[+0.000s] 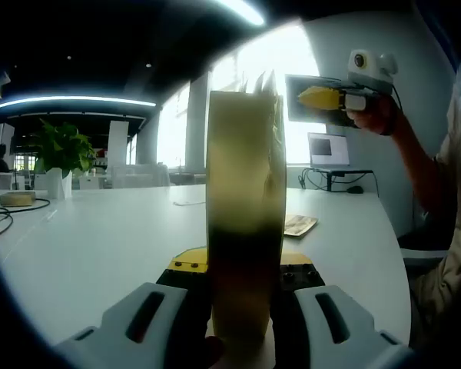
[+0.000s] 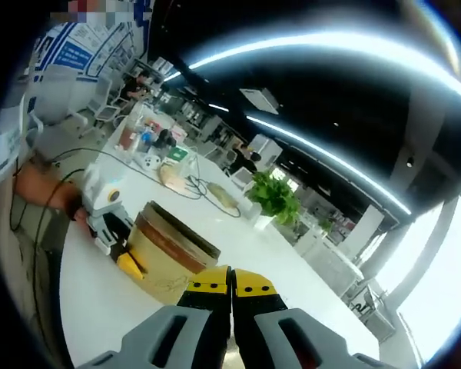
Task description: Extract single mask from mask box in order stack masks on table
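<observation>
Mask box (image 1: 244, 231) clamped upright between left gripper (image 1: 242, 307) jaws, dead centre in left gripper view, white mask edges poking out at 12 o'clock. Right gripper (image 2: 232, 296) closed with jaws touching, whether pinching a mask impossible to tell; seen raised at 2 o'clock in left gripper view, well clear of table (image 1: 100, 246). Small flat item (image 1: 300, 224) lying on table at 3 o'clock. Risk: squeezing box too hard, pinching masks together and dragging out several; slack grip tipping box.

white table (image 1: 100, 231) | potted plant (image 1: 61, 150) | bright windows (image 1: 269, 69) | ceiling light strips (image 2: 330, 42)
</observation>
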The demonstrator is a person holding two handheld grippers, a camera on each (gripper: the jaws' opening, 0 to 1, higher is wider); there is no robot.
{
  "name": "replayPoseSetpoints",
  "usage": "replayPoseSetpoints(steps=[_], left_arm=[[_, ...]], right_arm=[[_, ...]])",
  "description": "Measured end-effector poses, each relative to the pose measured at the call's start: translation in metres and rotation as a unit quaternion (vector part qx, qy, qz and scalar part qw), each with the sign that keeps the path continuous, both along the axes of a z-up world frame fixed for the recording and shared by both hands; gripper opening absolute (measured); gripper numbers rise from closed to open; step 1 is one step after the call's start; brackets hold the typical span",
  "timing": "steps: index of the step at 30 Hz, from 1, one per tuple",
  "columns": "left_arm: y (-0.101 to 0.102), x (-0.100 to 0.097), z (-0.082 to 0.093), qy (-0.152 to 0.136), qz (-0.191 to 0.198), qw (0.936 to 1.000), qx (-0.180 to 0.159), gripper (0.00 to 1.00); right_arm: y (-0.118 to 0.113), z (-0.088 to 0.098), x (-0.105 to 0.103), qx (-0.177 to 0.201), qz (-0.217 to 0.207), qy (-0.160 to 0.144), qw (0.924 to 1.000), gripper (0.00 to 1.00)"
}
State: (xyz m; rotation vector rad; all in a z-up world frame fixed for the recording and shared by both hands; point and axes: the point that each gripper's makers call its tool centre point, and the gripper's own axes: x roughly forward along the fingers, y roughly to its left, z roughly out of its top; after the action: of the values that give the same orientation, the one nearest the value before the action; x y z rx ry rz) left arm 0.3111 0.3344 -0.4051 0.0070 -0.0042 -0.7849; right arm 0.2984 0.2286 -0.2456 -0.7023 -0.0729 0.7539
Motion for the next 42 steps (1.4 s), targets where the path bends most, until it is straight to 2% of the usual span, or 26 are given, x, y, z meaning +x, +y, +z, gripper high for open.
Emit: replayPoseSetpoints(steps=[7,15,29,37,42], left_arm=[[0.0,0.0,0.0,0.0,0.0,1.0,0.0,0.19],[-0.001,0.0,-0.001,0.0,0.0,1.0,0.0,0.19],[-0.001,0.0,-0.001,0.0,-0.001,1.0,0.0,0.19],[-0.001,0.0,-0.001,0.001,-0.001,1.0,-0.001,0.19],[-0.001,0.0,-0.001,0.001,-0.001,1.0,-0.001,0.19]], right_arm=[[0.021,-0.006,-0.003,-0.039,0.026,-0.004,0.9989,0.0],[0.033,-0.01,-0.004,-0.069,0.048,-0.012,0.9964,0.0],[0.062,-0.016,-0.008,-0.123,0.094,-0.023,0.9878,0.0],[0.07,-0.028,-0.008,-0.162,0.111,-0.02,0.9803,0.01],[0.071,-0.037,-0.007,-0.199,0.122,-0.019,0.9722,0.01]])
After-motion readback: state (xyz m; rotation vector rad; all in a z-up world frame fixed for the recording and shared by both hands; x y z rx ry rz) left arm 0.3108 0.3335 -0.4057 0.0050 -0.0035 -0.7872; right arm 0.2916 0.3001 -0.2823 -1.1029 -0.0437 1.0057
